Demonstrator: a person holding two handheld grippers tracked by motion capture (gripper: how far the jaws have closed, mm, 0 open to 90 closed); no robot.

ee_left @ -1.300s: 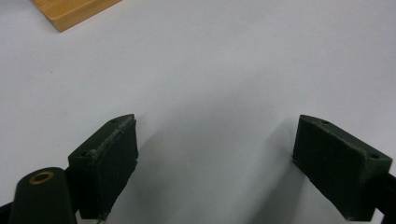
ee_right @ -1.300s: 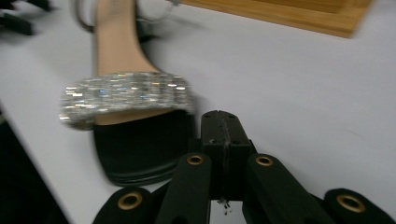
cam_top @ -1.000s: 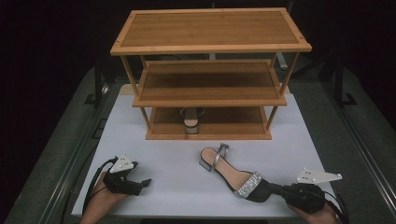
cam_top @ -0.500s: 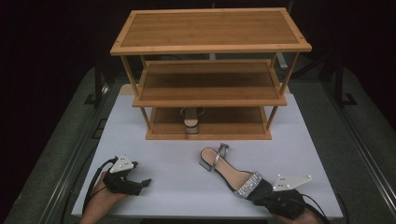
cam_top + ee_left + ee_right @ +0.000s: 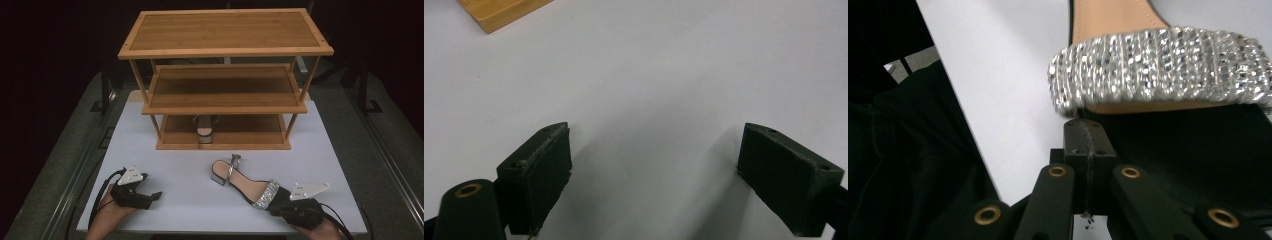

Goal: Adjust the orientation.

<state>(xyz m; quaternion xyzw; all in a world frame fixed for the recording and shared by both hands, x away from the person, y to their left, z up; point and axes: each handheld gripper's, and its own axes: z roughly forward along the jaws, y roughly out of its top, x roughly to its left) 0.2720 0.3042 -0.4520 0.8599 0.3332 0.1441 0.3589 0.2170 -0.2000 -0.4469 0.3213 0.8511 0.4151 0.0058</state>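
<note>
- The right tool lies low at the near right of the bench, with its jaws clenched together; in the right gripper view the two black pads meet flat with nothing between them.
- Their tip sits right at the toe end of the sandal, just under the edge of its rhinestone band; whether the pads touch the sole I cannot tell.
- The sandal lies on the white bench in front of the rack, its toe towards the right tool and its block heel pointing towards the middle of the bench; its thin ankle strap stands up above the heel.
- The left tool rests at the near left of the bench, well apart from the sandal, with a hand around it.
- It is released: in the left gripper view the jaws stand wide apart over bare white surface, gripping nothing.
- A three-tier wooden rack stands at the far side of the bench; a corner of its base shows in the left gripper view.
- A second shoe stands on the lowest shelf of the rack, near its middle, seen from behind with the heel facing the camera.
</note>
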